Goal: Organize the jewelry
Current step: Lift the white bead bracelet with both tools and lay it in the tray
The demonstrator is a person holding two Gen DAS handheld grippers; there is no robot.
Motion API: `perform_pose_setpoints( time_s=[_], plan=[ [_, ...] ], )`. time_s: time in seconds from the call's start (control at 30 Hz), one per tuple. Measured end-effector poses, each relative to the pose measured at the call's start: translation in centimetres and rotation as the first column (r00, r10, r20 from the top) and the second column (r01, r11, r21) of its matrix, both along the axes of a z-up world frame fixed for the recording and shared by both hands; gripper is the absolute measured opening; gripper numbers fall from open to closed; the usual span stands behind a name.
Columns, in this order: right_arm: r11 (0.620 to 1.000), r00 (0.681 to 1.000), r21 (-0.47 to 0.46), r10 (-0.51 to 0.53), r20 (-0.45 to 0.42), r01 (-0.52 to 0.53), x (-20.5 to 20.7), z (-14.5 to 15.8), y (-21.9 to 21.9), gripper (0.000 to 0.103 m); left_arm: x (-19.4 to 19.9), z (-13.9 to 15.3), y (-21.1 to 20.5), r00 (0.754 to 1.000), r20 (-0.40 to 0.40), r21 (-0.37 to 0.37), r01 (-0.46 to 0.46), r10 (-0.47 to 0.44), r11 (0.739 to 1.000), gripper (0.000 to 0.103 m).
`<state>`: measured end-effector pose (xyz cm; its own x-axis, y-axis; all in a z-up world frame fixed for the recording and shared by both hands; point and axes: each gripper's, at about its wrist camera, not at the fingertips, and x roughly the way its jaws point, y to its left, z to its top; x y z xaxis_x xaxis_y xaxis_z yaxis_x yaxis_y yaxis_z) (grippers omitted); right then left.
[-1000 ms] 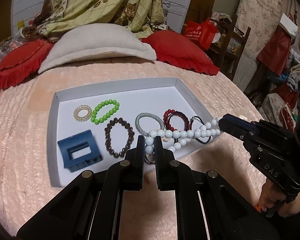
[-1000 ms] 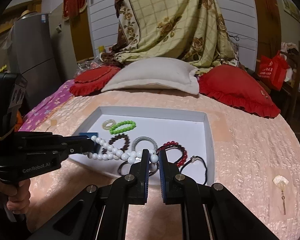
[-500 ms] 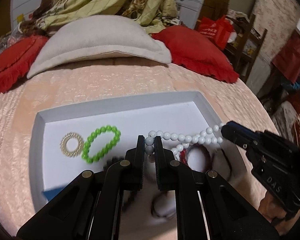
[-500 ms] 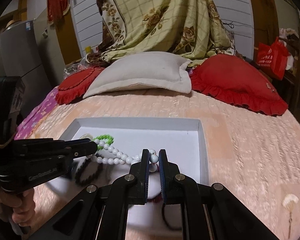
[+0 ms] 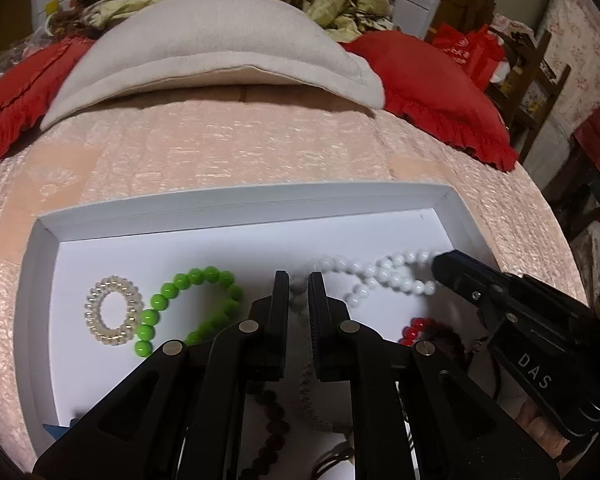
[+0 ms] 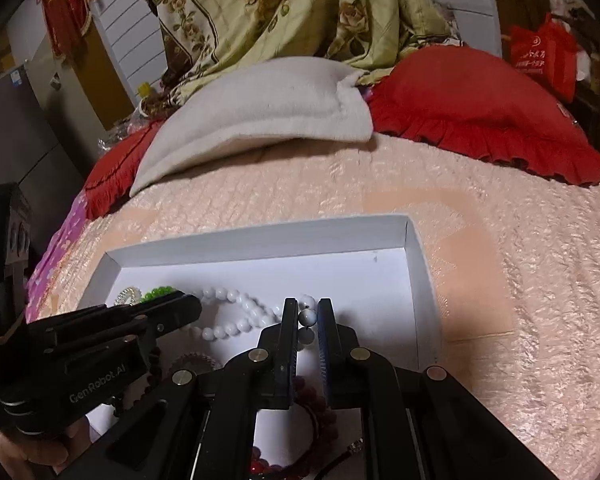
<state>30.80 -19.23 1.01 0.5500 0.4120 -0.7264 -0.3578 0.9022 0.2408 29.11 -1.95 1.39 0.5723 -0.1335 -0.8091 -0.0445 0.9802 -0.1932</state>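
A white bead necklace (image 5: pixel 384 276) is stretched across the middle of a white tray (image 5: pixel 236 208), twisted into a loose figure-eight over the tray floor. One end is pinched by the left gripper (image 5: pixel 299 280) at the centre of the left wrist view, whose jaws are opening slightly while a bead remains between them. The other end is clamped by the right gripper (image 6: pixel 308 312), its jaws narrowed on a single white bead at lower centre of the right wrist view. At the left of the tray a green bead bracelet (image 5: pixel 188 308) is seen beside a clear coiled hair tie (image 5: pixel 112 312). A red bead bracelet (image 5: pixel 416 328) is partly hidden lower right. The tray is set on a pink bedspread (image 5: pixel 228 148), with a beige pillow (image 5: pixel 216 44) and red cushions (image 5: pixel 432 84) behind.
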Motion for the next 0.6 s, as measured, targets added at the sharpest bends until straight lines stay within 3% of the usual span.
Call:
perform_pose_setpoints(
  time_s=[0.03,0.1,0.17,0.23,0.37,0.5,0.6],
  plan=[
    [1.000,1.000,0.002,-0.014,0.004,0.014,0.0,0.0,-0.2,0.008,-0.1,0.1,0.1,1.000,0.008,0.001,-0.006,0.006,1.000,0.014],
    [0.999,1.000,0.015,-0.029,0.003,0.029,0.0,0.2,-0.7,0.017,-0.4,0.6,0.4,0.999,0.030,-0.006,-0.024,0.024,1.000,0.044],
    [0.998,0.999,0.035,-0.044,0.023,0.044,-0.4,0.7,-1.2,0.026,-0.7,0.9,0.7,0.998,0.045,-0.020,-0.036,0.037,0.999,0.057],
    [0.997,0.997,0.053,-0.057,0.060,0.054,-1.0,1.5,-1.7,0.035,-1.0,1.3,0.8,0.998,0.053,-0.019,-0.043,0.044,0.999,0.060],
    [0.993,0.989,0.070,-0.099,0.109,0.091,-2.1,3.1,-2.4,0.037,-2.1,2.5,0.3,0.995,0.090,0.023,-0.055,0.052,0.998,0.085],
    [0.990,0.975,0.037,-0.137,0.174,0.132,-4.4,5.2,-2.8,0.041,-4.1,4.3,-0.8,0.994,0.102,0.147,-0.064,0.049,0.987,0.102],
    [0.988,0.967,0.048,-0.156,0.200,0.149,-6.9,6.7,-3.4,0.045,-7.1,6.0,-1.1,0.984,0.166,0.232,-0.101,0.063,0.968,0.102]
  ],
)
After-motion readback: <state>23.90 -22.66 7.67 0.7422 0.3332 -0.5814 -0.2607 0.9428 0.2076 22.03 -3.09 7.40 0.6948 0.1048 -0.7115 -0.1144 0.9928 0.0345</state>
